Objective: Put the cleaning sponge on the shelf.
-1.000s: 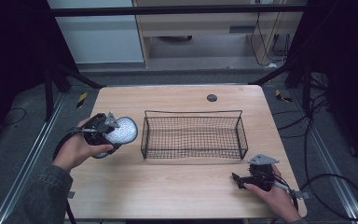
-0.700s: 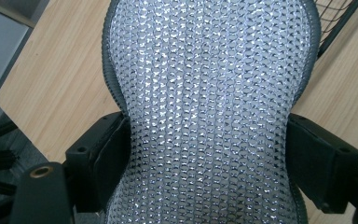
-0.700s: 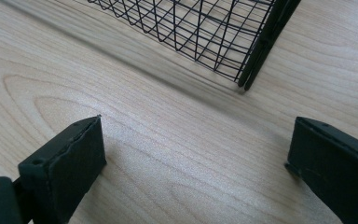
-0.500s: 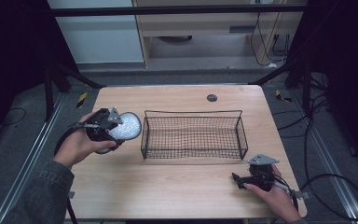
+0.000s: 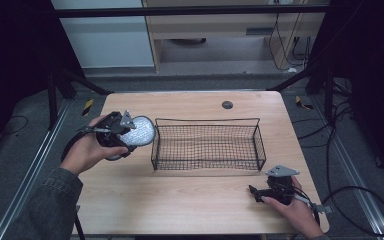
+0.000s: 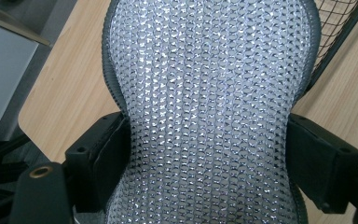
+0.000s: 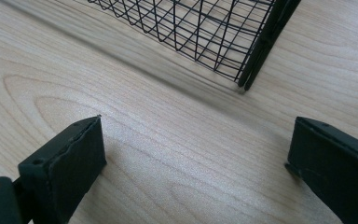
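Left hand [image 5: 87, 150] raised just left of the wire basket [image 5: 206, 144], left gripper [image 5: 125, 131] clamped on a silvery mesh pad [image 6: 209, 107], right gripper [image 5: 256, 192] resting near the basket's front right corner, jaws wide apart, holding nothing.

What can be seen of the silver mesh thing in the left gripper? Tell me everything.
The silver mesh object is rounded and flat, like a pad or pouch, covered in shiny, chain-like weave with a dark grey rim along its edge. The left gripper holds it above the table's left side, its two black jaws pressing on opposite edges so the object narrows between them. It sits just left of the black wire basket, close to the rim but not inside. What it is exactly cannot be told.
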Demonstrator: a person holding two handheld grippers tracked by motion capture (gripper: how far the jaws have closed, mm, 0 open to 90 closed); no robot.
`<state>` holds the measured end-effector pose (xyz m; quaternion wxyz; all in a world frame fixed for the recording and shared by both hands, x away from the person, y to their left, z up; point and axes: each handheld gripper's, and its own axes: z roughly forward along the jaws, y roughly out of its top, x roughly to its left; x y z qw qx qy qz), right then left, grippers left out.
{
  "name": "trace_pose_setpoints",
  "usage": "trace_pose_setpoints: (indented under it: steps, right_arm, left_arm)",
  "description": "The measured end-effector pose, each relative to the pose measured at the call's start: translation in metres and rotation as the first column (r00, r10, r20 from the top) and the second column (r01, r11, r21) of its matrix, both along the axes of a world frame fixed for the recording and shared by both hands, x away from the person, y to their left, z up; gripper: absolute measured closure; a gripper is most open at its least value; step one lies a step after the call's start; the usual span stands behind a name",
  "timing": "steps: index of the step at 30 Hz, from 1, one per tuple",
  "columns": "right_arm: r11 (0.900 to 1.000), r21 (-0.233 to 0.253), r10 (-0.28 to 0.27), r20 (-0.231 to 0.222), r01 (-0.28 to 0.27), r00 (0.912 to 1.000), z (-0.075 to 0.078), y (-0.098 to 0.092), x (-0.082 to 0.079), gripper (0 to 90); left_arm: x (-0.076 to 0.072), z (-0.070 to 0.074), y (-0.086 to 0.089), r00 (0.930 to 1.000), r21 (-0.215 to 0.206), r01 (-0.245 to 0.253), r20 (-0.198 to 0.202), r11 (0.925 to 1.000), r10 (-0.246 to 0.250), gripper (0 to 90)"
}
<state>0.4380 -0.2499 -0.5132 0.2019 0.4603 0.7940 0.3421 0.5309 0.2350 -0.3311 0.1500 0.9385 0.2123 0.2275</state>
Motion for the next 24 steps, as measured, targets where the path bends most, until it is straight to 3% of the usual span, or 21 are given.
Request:
trace_pose_setpoints:
  steps: [4,14,24]
  right_arm:
    - [1.000,0.000,0.003,-0.001,-0.003,1.0000,0.000,0.000,0.000,4.1]
    - [1.000,-0.001,0.004,0.000,-0.004,1.0000,0.000,0.000,0.000,4.1]
    - [1.000,-0.003,0.003,0.000,-0.003,1.0000,0.000,0.000,0.000,4.1]
  left_arm:
    - [0.000,0.003,-0.003,0.9998,-0.007,0.008,0.019,0.9999,-0.008,17.8]
    - [0.002,0.007,-0.016,0.9992,0.000,0.035,0.018,0.9994,-0.035,17.7]
    - [0.003,0.010,-0.040,0.9962,0.016,0.079,0.034,0.9967,-0.080,17.6]
